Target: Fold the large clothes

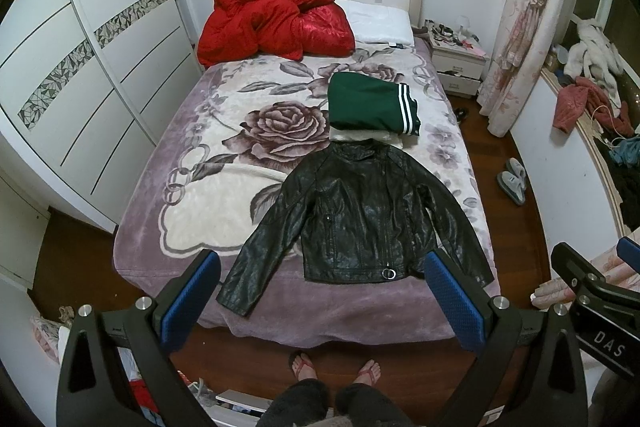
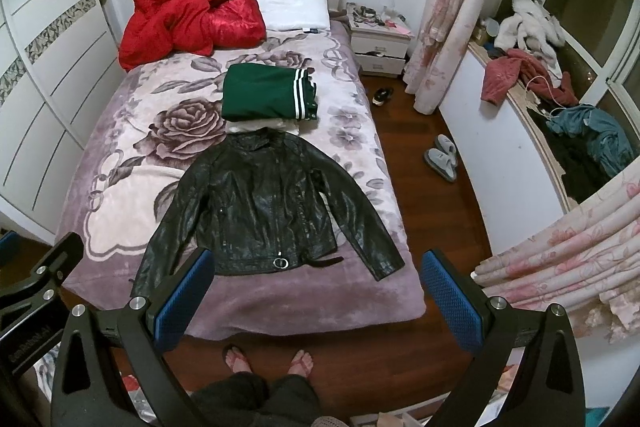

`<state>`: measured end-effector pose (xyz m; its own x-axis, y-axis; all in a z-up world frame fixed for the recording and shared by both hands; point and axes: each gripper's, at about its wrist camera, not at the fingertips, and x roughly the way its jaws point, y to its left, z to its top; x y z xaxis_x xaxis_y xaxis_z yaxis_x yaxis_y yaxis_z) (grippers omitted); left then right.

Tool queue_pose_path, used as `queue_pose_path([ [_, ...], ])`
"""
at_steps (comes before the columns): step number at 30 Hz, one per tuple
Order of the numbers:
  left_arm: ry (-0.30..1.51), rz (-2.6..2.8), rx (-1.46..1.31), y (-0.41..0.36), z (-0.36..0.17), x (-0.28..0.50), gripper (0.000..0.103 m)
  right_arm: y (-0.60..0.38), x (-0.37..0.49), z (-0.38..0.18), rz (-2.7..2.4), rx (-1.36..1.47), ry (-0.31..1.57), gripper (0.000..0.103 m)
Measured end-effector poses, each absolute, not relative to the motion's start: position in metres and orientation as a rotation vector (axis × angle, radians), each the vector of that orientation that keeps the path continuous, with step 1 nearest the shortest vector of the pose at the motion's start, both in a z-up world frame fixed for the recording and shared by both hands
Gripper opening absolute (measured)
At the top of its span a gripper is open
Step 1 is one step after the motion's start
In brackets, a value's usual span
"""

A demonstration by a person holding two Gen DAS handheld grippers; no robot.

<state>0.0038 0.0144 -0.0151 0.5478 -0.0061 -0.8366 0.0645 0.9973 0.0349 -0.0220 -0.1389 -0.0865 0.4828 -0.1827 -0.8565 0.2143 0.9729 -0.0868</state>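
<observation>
A black leather jacket [image 1: 356,215] lies flat and face up on the bed, sleeves spread, hem toward me; it also shows in the right wrist view [image 2: 264,207]. A folded green garment with white stripes [image 1: 370,105] sits on a folded white one just beyond its collar, also in the right wrist view [image 2: 266,93]. My left gripper [image 1: 320,301] is open and empty, held above the foot of the bed. My right gripper [image 2: 316,301] is open and empty, beside it to the right. Each gripper's body shows at the edge of the other's view.
A floral blanket covers the bed [image 1: 224,155]. A red quilt [image 1: 264,21] and a white pillow [image 1: 380,21] lie at the head. A white wardrobe [image 1: 80,67] stands left. A nightstand [image 2: 380,43], slippers [image 2: 442,157], curtains [image 2: 452,7] and a cluttered window ledge [image 2: 560,115] are right. My feet [image 1: 336,371] stand on the wooden floor.
</observation>
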Motion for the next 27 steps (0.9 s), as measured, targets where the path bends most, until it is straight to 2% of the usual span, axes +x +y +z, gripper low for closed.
queue_pose_path([
  [27,0.985,-0.03,0.071,0.026,-0.019,-0.003,0.103,-0.138,-0.026,-0.093,-0.27,-0.001,1.049,0.103],
])
